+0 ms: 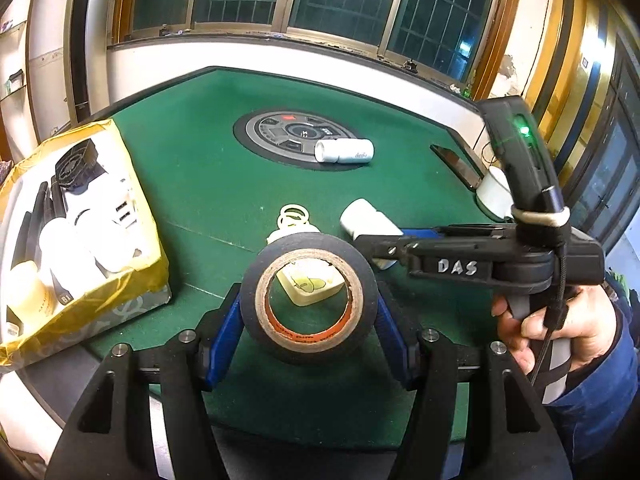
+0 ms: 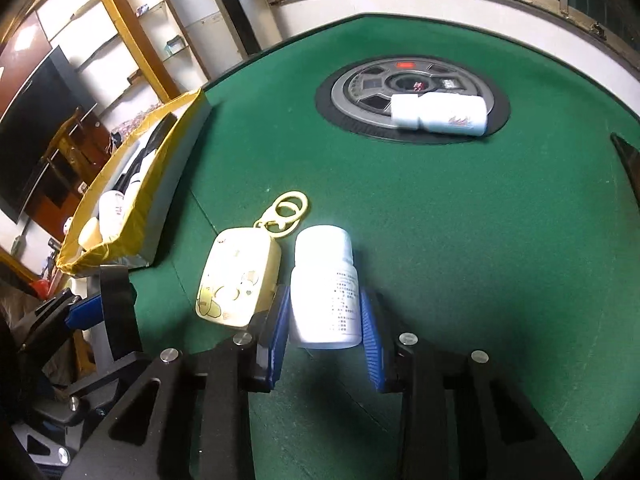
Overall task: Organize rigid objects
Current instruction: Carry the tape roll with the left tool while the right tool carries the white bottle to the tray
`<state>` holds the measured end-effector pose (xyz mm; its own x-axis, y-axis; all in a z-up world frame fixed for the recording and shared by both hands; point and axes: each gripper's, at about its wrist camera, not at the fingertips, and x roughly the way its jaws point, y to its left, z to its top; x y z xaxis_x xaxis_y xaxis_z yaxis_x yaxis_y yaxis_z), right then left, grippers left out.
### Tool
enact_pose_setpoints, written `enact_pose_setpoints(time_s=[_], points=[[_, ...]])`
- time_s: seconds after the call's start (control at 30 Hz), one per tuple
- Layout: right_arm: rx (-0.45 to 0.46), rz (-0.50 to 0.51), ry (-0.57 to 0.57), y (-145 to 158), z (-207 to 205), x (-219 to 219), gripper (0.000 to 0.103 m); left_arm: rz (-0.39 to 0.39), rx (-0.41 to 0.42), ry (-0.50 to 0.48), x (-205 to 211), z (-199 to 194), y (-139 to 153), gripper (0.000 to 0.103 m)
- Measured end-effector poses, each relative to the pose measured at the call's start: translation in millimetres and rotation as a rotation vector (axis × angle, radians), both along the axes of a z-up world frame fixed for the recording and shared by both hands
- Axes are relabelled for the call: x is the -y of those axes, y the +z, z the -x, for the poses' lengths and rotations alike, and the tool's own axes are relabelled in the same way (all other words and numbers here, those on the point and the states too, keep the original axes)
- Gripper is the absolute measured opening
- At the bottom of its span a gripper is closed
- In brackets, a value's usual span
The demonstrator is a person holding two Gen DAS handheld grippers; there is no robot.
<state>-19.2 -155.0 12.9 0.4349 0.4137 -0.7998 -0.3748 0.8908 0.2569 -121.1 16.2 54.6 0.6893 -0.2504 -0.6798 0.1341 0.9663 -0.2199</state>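
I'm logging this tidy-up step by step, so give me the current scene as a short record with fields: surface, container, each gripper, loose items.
surface: green felt table with a round control panel in its middle
container: yellow-taped box at the table's left edge, already holding several items
left gripper: shut on a black tape roll, held above the felt
right gripper: blue pads on both sides of a lying white bottle
loose items: yellow keychain device beside that bottle; second white bottle lying on the panel
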Motion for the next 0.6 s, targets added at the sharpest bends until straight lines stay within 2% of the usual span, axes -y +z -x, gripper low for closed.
enact_pose_setpoints(time_s=[0.27,0.6], points=[[0.074,-0.1,-0.02,41,11,3,0.03,0.025,0.054,0.036,-24,2,25,0.061],[0.078,-0.162,0.116,73,5,-65,0.03,0.066,0.096,0.17,-97,1,48,0.061]])
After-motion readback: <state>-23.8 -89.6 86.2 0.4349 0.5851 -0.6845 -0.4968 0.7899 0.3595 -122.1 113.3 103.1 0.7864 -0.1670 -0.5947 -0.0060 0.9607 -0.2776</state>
